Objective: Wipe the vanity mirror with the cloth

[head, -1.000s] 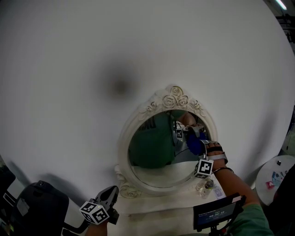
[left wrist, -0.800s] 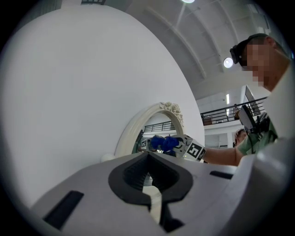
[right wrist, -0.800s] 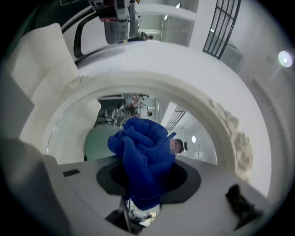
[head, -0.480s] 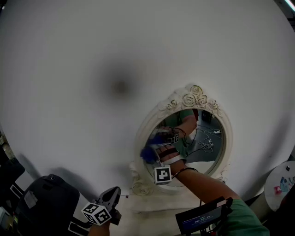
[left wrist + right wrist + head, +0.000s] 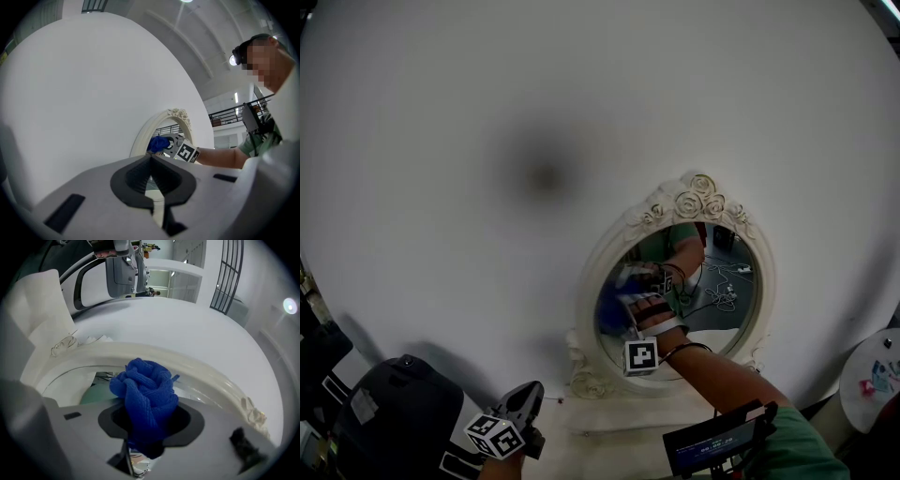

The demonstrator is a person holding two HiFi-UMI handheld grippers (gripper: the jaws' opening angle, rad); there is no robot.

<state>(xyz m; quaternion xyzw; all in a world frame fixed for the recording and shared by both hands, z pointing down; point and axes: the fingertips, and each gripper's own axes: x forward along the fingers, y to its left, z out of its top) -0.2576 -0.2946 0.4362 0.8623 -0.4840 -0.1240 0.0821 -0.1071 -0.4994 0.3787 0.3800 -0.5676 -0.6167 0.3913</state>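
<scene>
The oval vanity mirror (image 5: 675, 291) leans on a white wall in a cream frame (image 5: 694, 202) carved with roses. My right gripper (image 5: 623, 323) is shut on a bunched blue cloth (image 5: 614, 317) and holds it at the left part of the glass. In the right gripper view the cloth (image 5: 146, 392) bulges out of the jaws just below the frame's rim (image 5: 197, 365). My left gripper (image 5: 523, 405) hangs low at the bottom left, away from the mirror, shut on nothing. From the left gripper view I see the frame (image 5: 161, 121), the cloth (image 5: 158, 143) and my own jaws (image 5: 151, 185).
A black bag (image 5: 384, 412) sits at the lower left. A small screen on a stand (image 5: 717, 441) is below the mirror, beside my green sleeve (image 5: 792, 450). A round white table (image 5: 874, 375) with small items stands at the far right.
My right gripper has carried the cloth across the glass from its right side to its left side. The head view has shifted. My left gripper has barely moved.
</scene>
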